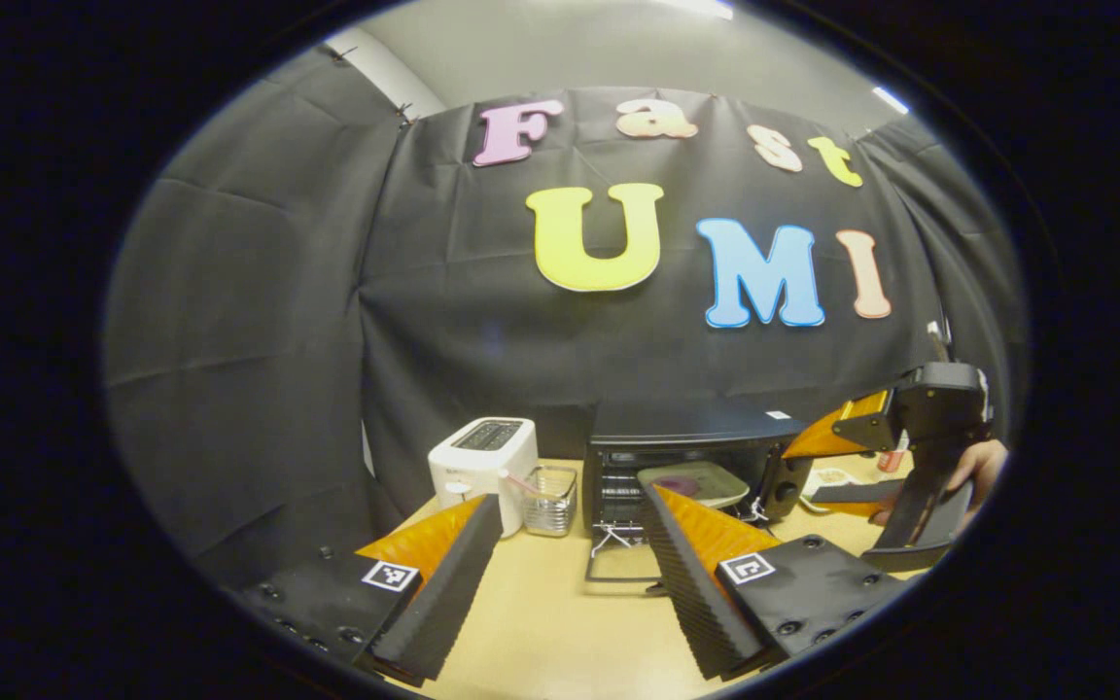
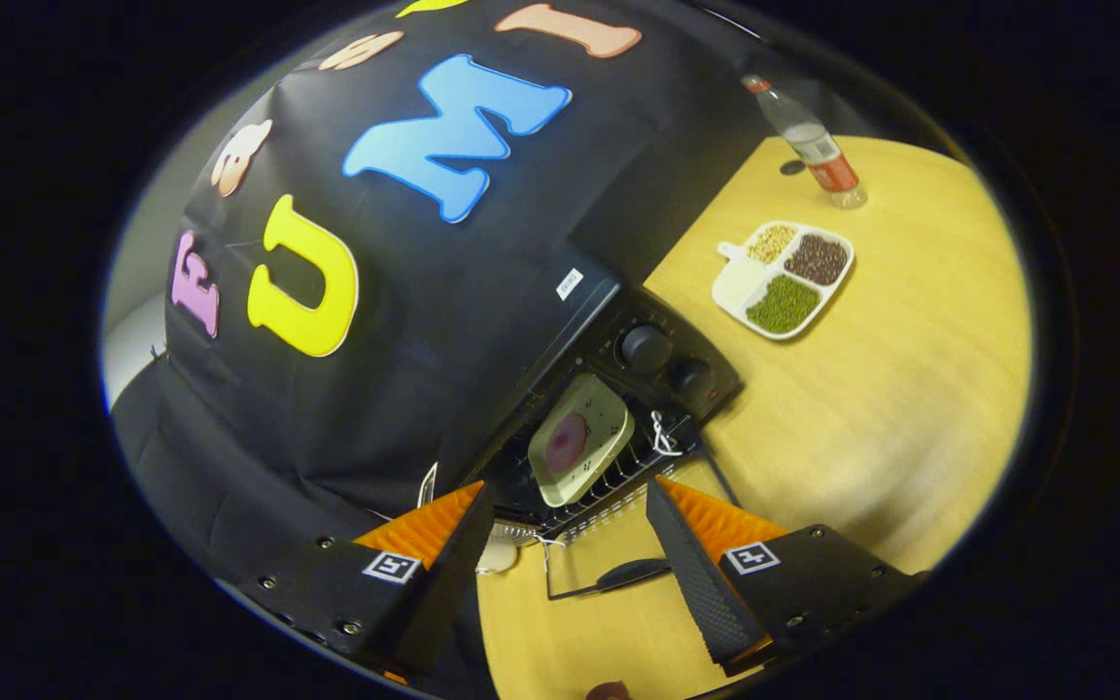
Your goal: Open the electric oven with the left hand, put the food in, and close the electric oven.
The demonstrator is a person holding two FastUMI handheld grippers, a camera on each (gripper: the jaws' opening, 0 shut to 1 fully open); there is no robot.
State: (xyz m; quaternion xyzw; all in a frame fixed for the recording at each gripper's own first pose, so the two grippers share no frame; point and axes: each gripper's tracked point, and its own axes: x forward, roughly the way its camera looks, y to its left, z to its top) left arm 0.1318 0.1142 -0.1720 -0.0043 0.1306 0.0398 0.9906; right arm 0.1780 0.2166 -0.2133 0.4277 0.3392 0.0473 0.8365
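The black electric oven (image 1: 686, 433) stands at the back of the wooden table with its door (image 1: 618, 576) folded down flat. A pale square plate (image 1: 696, 480) sits on the rack inside. In the right gripper view it carries a round pink piece of food (image 2: 568, 440). My left gripper (image 1: 570, 544) hangs open and empty in front of the oven, a little above the table. My right gripper (image 2: 570, 530) is open too, hovering above the lowered door (image 2: 618, 576) and tilted toward the oven (image 2: 662, 355). From the left gripper view it (image 1: 799, 478) sits beside the oven's knobs, held by a hand (image 1: 983, 467).
A white toaster (image 1: 482, 465) and a small clear container (image 1: 550, 501) stand left of the oven. Right of it on the table (image 2: 891, 408) lie a divided tray of beans (image 2: 784, 277) and a clear bottle (image 2: 813, 146). Black cloth walls close the back and left.
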